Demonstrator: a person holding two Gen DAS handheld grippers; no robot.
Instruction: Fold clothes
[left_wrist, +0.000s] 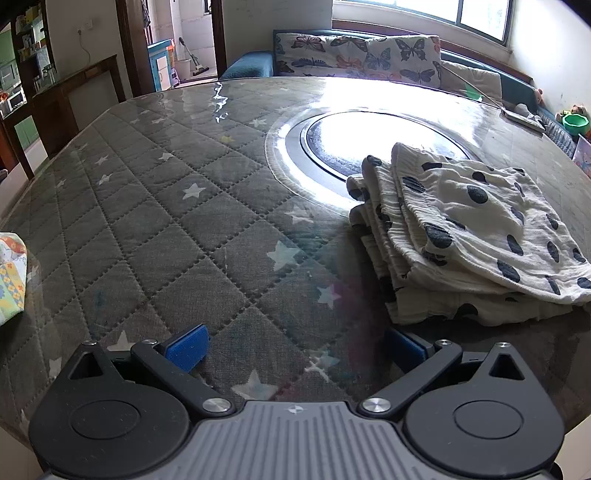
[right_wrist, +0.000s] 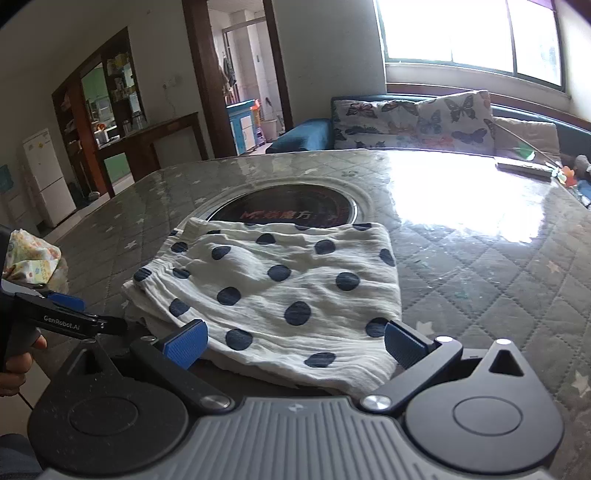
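Polka-dot garment (right_wrist: 280, 291) stacked in flat folded layers on quilted surface (left_wrist: 155, 221) beside round inset hotplate (right_wrist: 284, 210), left gripper (left_wrist: 295, 350) and right gripper (right_wrist: 293, 345) both spread wide, empty, apparently clear of cloth.

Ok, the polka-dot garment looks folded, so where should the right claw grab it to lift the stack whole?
Probably take the polka-dot garment at its near edge, coming in low from the front. The layers stack up and lie between the open right claw, whose pads already flank that edge. The loose ends fan out on the left side, so avoid that side.
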